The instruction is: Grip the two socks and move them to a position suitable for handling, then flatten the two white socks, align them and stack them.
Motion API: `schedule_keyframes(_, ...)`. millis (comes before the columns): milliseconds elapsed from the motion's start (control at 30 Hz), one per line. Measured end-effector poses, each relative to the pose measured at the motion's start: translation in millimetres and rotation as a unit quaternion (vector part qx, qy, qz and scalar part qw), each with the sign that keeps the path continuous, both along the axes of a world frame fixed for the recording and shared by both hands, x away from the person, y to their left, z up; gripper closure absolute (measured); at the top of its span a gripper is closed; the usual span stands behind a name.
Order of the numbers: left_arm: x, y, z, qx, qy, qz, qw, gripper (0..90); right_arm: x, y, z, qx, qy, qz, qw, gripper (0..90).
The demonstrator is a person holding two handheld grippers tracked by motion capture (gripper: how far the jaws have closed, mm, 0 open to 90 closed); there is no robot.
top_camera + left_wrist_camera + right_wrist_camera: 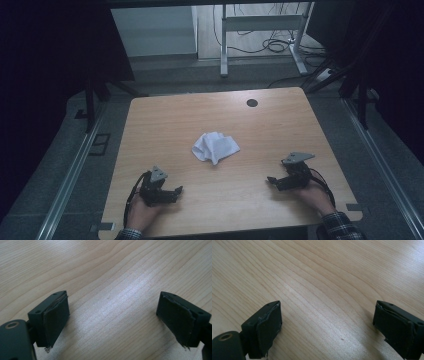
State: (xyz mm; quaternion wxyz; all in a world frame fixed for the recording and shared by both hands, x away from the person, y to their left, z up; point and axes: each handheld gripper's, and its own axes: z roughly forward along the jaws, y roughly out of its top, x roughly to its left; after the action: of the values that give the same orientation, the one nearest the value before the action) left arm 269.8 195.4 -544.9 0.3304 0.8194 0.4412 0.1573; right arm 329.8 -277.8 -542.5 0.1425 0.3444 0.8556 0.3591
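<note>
Forearms cut off at bottom edge. Crumpled white cloth [215, 147] mid-frame, folds unclear, on wood-grain table [165, 120]. Left gripper [176, 191] and right gripper [270, 180]: jaws spread, nothing between.

I see the crumpled white cloth [215, 147] lying near the middle of the light wooden counter [165, 120]. My left gripper [175, 192] rests nearer me at its left, my right gripper [272, 181] at its right, both well apart from it. A round dark hole [252, 103] sits behind the cloth, near the far edge.
</note>
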Motion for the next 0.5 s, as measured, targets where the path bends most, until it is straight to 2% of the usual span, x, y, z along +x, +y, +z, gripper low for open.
schedule_keyframes(500,0.1,-0.1,0.0,0.0,0.0,0.0,1.0,11.1,-0.6,0.4,0.0,0.0,0.0,-0.004,1.0,7.7)
